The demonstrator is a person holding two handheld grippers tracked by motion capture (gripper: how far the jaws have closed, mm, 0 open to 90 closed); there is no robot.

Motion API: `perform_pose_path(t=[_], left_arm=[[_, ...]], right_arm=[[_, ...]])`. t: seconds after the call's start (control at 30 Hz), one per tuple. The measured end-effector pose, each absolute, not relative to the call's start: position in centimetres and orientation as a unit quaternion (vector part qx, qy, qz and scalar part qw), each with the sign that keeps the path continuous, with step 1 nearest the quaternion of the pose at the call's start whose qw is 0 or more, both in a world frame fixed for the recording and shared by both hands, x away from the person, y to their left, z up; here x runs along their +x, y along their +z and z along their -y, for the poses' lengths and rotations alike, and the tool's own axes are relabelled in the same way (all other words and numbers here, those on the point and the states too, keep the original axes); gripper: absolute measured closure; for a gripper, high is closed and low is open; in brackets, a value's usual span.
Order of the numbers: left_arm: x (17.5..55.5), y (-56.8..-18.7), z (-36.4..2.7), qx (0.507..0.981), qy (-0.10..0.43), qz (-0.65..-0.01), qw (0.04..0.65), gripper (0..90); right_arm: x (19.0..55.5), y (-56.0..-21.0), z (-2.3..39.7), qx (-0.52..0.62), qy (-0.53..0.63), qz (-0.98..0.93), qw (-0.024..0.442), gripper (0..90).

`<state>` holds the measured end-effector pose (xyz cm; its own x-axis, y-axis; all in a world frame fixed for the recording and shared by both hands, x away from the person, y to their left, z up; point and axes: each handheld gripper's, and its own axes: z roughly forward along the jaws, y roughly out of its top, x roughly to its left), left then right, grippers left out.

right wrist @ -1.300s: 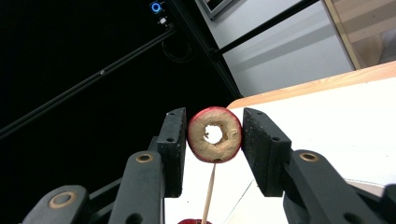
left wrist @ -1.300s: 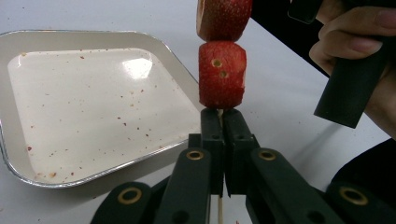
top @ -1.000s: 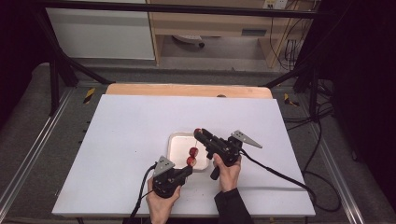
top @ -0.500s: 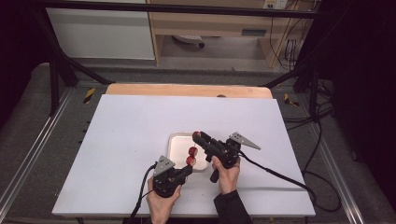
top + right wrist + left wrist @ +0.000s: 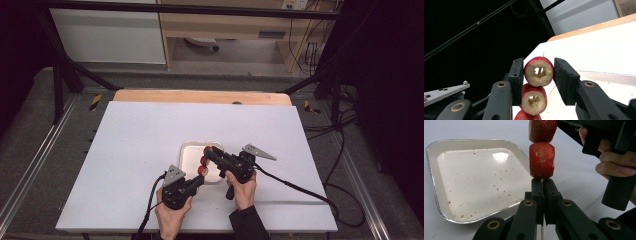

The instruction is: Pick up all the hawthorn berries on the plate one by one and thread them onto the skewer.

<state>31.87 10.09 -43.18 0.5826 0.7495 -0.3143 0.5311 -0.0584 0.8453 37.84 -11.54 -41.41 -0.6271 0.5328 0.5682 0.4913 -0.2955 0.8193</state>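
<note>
A thin wooden skewer (image 5: 541, 232) stands upright over a white tray (image 5: 189, 153). Three red cored fruit pieces are threaded on it. My left gripper (image 5: 199, 178) (image 5: 541, 187) is shut on the skewer just below the lowest fruit piece (image 5: 541, 160) (image 5: 202, 171). From the right, my right gripper (image 5: 209, 151) (image 5: 539, 73) is shut on the top fruit piece (image 5: 539, 71) (image 5: 207, 149), one pad on each side. The second piece (image 5: 533, 100) hangs right under it. The skewer's tip (image 5: 543, 53) pokes out above the top piece.
The tray (image 5: 439, 195) holds nothing but red crumbs and lies on the white table cover (image 5: 150, 130). A wooden edge (image 5: 200, 96) runs along the table's far side. Cables (image 5: 300, 187) trail off both grippers toward the near edge.
</note>
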Motion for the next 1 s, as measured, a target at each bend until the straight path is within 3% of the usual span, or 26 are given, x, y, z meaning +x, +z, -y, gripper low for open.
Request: perform_pose_path(t=[0.17, 0.53, 0.7, 1.0], left_arm=[[32.0, -43.3, -10.2, 0.721, 0.110, -0.440, 0.523, 88.3], [32.2, -43.3, -11.5, 0.731, 0.127, -0.436, 0.510, 88.2], [32.3, -43.2, -11.9, 0.737, 0.128, -0.431, 0.505, 88.2], [32.5, -42.7, -12.8, 0.749, 0.134, -0.422, 0.492, 88.2]], right_arm=[[37.9, -41.3, 11.7, 0.427, 0.673, -0.604, 0.021, 60.5], [38.2, -39.7, 13.5, 0.414, 0.619, -0.665, 0.063, 21.4], [38.5, -39.7, 14.3, 0.401, 0.578, -0.706, 0.078, 9.8], [38.5, -40.6, 16.7, 0.378, 0.514, -0.763, 0.101, 4.6]])
